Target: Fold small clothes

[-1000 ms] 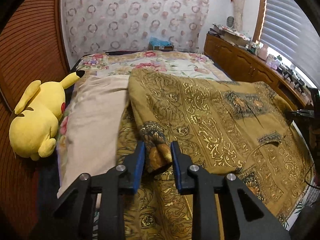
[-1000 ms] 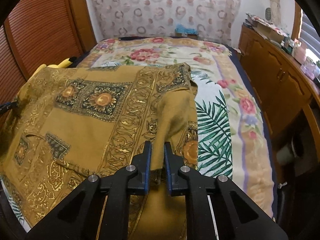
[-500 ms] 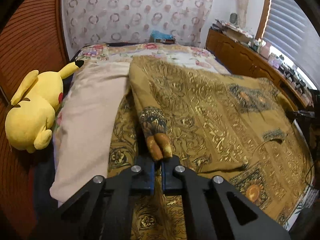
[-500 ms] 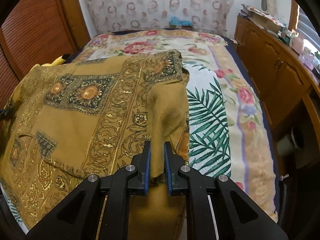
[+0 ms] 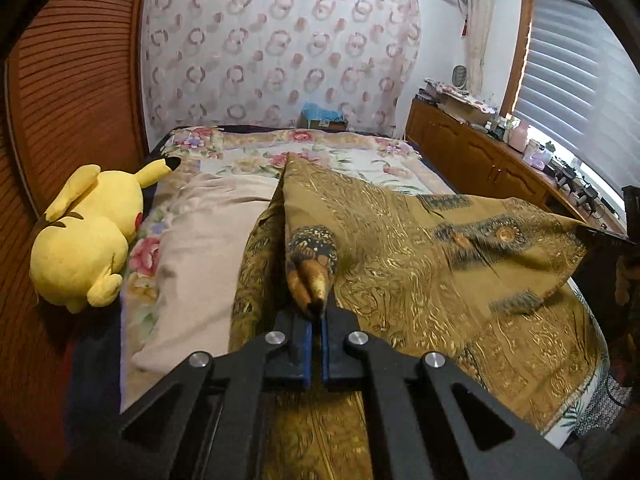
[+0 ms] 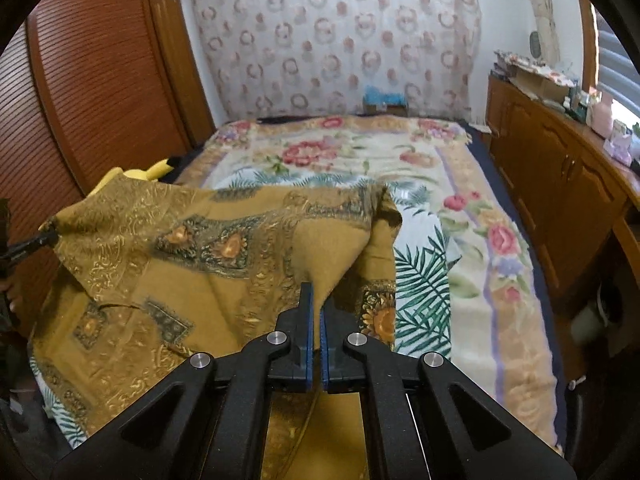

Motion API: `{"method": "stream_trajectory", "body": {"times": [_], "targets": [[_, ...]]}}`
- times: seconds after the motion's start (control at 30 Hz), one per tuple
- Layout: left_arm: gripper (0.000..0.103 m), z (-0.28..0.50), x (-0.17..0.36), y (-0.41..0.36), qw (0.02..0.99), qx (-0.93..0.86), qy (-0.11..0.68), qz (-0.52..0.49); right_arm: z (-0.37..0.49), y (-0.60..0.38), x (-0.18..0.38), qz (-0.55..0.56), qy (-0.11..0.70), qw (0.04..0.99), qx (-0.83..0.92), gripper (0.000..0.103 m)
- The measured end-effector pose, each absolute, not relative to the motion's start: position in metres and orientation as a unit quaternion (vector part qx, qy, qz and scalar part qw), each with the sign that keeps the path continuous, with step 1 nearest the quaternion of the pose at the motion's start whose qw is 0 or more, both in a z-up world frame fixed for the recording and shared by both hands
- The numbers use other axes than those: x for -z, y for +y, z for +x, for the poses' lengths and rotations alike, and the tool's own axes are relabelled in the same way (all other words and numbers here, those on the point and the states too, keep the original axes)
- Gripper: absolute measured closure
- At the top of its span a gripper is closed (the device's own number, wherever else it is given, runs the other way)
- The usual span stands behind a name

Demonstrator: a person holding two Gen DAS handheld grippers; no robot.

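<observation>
A mustard-gold patterned cloth (image 5: 420,248) lies spread over the bed; it also shows in the right wrist view (image 6: 208,252). My left gripper (image 5: 315,320) is shut on a bunched corner of the cloth and holds it lifted. My right gripper (image 6: 315,312) is shut on the cloth's other near corner, also raised. The cloth hangs taut between the two grippers, its far part still resting on the bed. The right gripper shows at the far right of the left wrist view (image 5: 600,234), the left gripper at the far left of the right wrist view (image 6: 28,244).
A floral bedspread (image 6: 460,240) covers the bed. A beige pillow (image 5: 200,256) and a yellow plush toy (image 5: 88,236) lie at the left side. A wooden cabinet (image 6: 560,184) with clutter runs along the right. A wooden wardrobe (image 5: 60,120) stands on the left.
My left gripper closed on the cloth's corner. Both grippers then rose, lifting the near edge of the cloth off the bed.
</observation>
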State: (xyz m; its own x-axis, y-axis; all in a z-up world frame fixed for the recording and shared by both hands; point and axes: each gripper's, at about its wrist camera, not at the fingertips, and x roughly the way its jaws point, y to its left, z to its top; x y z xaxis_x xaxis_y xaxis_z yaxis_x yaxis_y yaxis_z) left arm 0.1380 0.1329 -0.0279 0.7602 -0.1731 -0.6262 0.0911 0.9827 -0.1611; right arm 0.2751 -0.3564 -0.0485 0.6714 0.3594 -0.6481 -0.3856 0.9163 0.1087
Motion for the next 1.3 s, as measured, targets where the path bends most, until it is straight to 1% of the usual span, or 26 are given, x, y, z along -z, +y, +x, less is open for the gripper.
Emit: {"method": "stream_trajectory", "body": {"times": [0.2, 0.43, 0.57, 0.7, 0.83, 0.9, 1.07, 1.13, 1.2, 1.27, 1.3], "targets": [[0.103, 0.1, 0.034, 0.133, 0.939, 0.07, 0.331, -0.057, 0.233, -0.367, 0.04, -0.014, 0.33, 0.921, -0.205, 0.103], [0.103, 0.056, 0.056, 0.137, 0.937, 0.067, 0.336, -0.066, 0.188, -0.374, 0.059, -0.019, 0.338, 0.92, -0.197, 0.103], [0.103, 0.034, 0.057, 0.139, 0.939, 0.065, 0.329, -0.074, 0.167, -0.38, 0.062, -0.009, 0.335, 0.923, -0.191, 0.103], [0.103, 0.014, 0.047, 0.145, 0.943, 0.064, 0.314, -0.086, 0.144, -0.383, 0.048, -0.008, 0.316, 0.929, -0.194, 0.103], [0.103, 0.009, 0.044, 0.153, 0.945, 0.062, 0.308, -0.092, 0.127, -0.383, 0.033, -0.011, 0.297, 0.934, -0.198, 0.103], [0.103, 0.014, 0.049, 0.153, 0.942, 0.058, 0.32, -0.082, 0.121, -0.384, 0.032, -0.015, 0.293, 0.936, -0.197, 0.103], [0.102, 0.018, 0.071, 0.15, 0.933, 0.045, 0.35, -0.078, 0.122, -0.386, 0.065, -0.025, 0.337, 0.923, -0.184, 0.103], [0.099, 0.017, 0.078, 0.149, 0.928, 0.046, 0.362, -0.075, 0.124, -0.388, 0.079, -0.03, 0.358, 0.916, -0.178, 0.103], [0.097, 0.015, 0.081, 0.148, 0.927, 0.046, 0.365, -0.071, 0.123, -0.389, 0.089, -0.043, 0.367, 0.914, -0.169, 0.096], [0.091, 0.013, 0.081, 0.148, 0.928, 0.042, 0.364, -0.069, 0.123, -0.389, 0.092, -0.057, 0.37, 0.914, -0.158, 0.091], [0.085, 0.011, 0.08, 0.147, 0.929, 0.04, 0.362, -0.069, 0.123, -0.389, 0.092, -0.059, 0.368, 0.915, -0.154, 0.087]]}}
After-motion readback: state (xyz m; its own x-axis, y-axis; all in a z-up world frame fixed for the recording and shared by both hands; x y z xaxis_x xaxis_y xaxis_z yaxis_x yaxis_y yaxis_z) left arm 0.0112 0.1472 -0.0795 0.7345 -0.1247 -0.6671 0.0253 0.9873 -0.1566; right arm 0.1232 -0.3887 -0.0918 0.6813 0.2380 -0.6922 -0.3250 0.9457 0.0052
